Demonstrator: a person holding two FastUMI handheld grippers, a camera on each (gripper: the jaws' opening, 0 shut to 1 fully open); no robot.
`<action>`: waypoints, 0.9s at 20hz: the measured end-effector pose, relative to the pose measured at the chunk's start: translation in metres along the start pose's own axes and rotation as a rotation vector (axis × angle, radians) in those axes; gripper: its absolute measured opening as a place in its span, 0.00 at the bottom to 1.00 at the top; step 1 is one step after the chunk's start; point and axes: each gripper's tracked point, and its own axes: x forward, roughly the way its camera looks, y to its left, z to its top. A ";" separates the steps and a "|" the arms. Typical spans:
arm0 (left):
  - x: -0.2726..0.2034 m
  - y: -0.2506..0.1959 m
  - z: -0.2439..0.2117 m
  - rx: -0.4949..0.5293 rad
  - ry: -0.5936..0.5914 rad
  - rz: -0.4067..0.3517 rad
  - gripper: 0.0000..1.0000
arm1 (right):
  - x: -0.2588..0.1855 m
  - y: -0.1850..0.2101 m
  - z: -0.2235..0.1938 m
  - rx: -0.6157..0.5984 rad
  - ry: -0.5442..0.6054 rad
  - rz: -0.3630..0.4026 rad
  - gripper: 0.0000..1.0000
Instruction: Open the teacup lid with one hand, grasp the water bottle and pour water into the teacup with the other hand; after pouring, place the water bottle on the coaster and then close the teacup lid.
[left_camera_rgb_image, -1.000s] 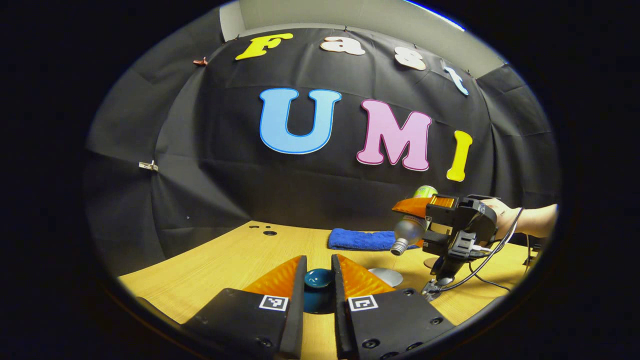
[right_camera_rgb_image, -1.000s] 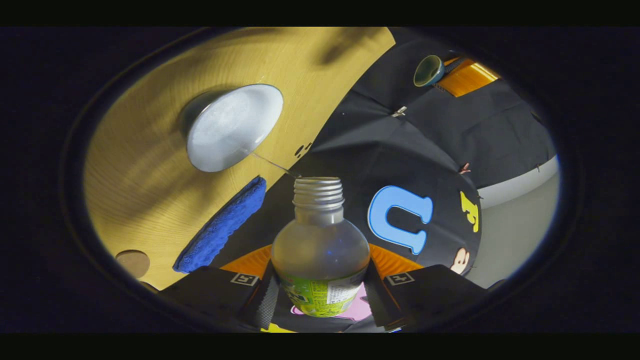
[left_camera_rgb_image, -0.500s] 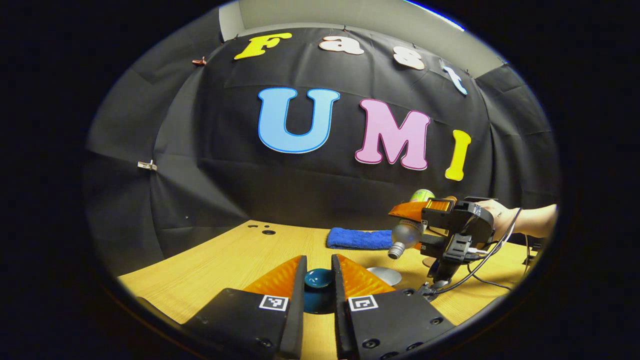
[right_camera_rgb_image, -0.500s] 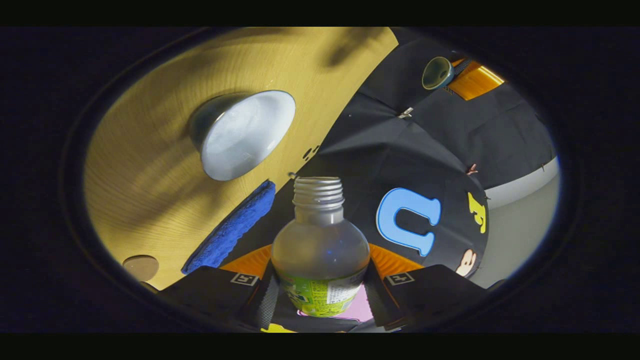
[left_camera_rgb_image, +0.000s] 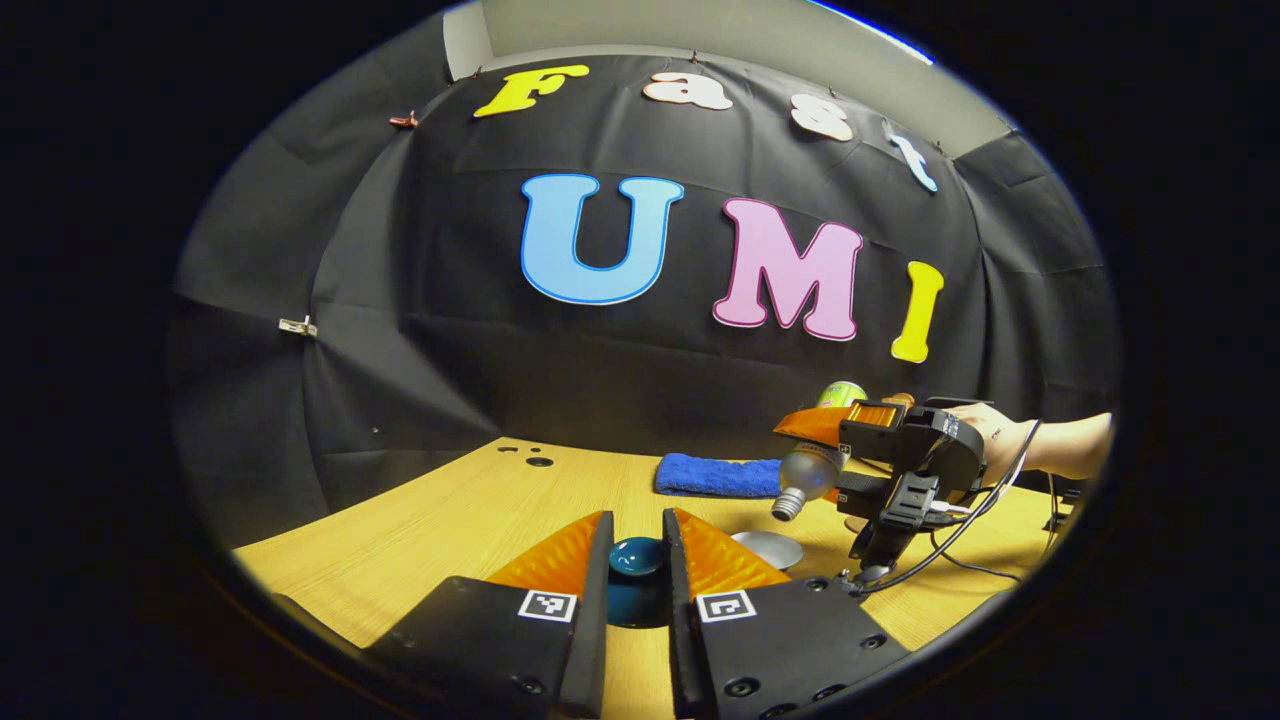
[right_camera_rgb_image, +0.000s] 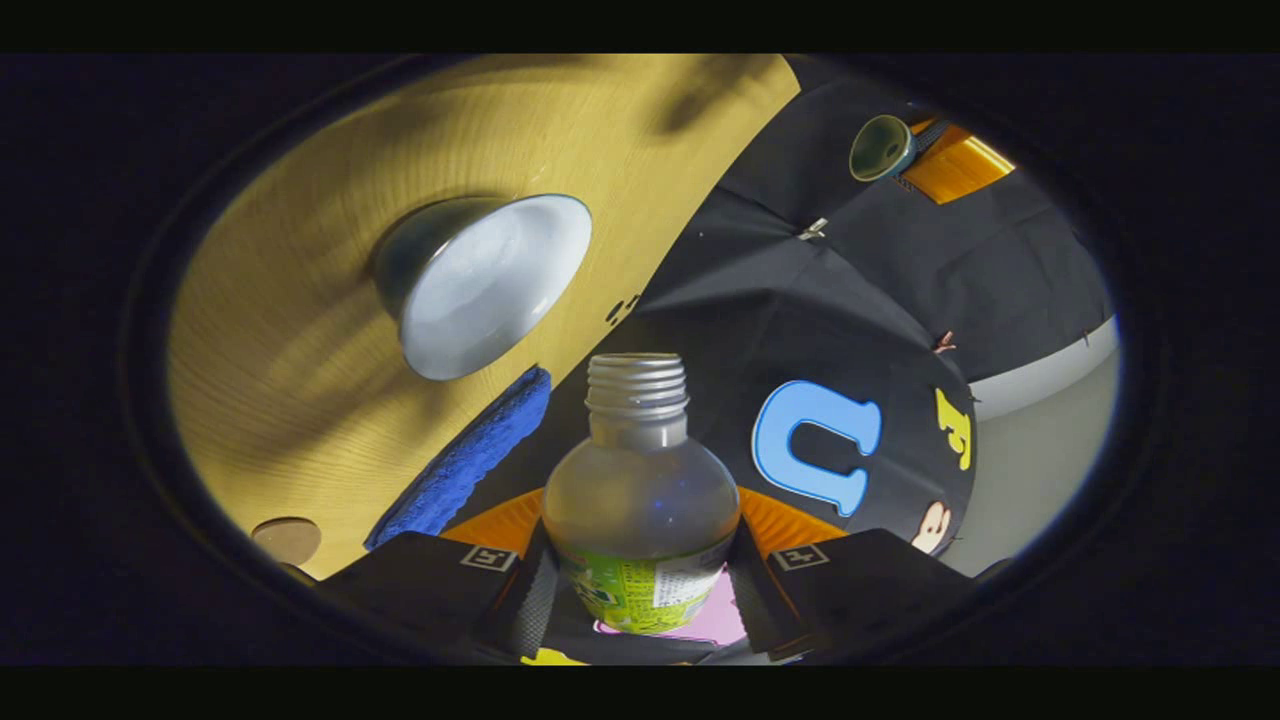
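The right claw (right_camera_rgb_image: 640, 585) gripped the bottle (right_camera_rgb_image: 640, 500), tipped mouth-down over the open teacup (right_camera_rgb_image: 480, 285) on the table (left_camera_rgb_image: 460, 510) — apparently pouring; the left claw (left_camera_rgb_image: 637, 560) pinched the lid (left_camera_rgb_image: 637, 557) aside.

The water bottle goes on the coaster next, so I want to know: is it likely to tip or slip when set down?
The water bottle looks clear plastic and nearly empty, so probably light and easily tipped. Its rounded shoulder may slide if the right gripper loosens. The coaster looks small, so placement likely needs care.
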 end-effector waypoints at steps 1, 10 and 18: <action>-0.001 0.001 -0.001 0.001 0.001 0.004 0.29 | -0.001 0.003 0.000 0.029 0.004 0.010 0.77; -0.020 -0.004 0.010 0.012 -0.012 0.031 0.29 | -0.026 0.022 -0.008 0.572 0.073 0.078 0.77; -0.027 -0.041 0.020 0.010 -0.035 -0.019 0.29 | -0.072 0.025 -0.054 1.276 0.195 0.110 0.77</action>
